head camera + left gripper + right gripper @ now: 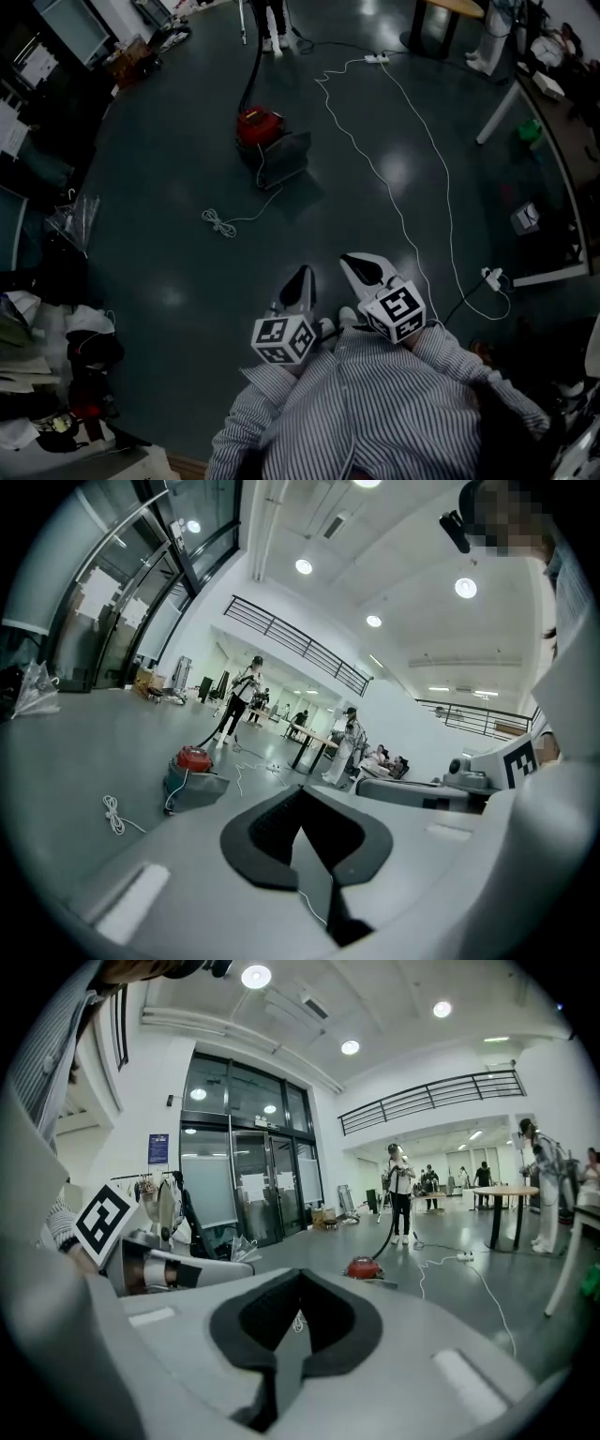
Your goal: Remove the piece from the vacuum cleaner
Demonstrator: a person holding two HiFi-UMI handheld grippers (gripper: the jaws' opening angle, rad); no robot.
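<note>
The red vacuum cleaner [258, 125] stands on the dark floor far ahead of me, with a grey part [284, 156] at its near side. Its black hose [253, 66] runs up to a person standing at the back. In the gripper views the vacuum cleaner [194, 758] [363, 1267] looks small and distant. My left gripper [302, 279] and right gripper [361, 267] are held side by side near my striped shirt. Both are shut, hold nothing, and point toward the vacuum cleaner. Neither touches it.
A coiled white cord [218, 223] lies on the floor between me and the vacuum cleaner. A long white cable [412, 187] runs from a power strip [377, 59] to my right. White table legs [497, 112] stand at the right, and clutter [56, 375] lines the left edge.
</note>
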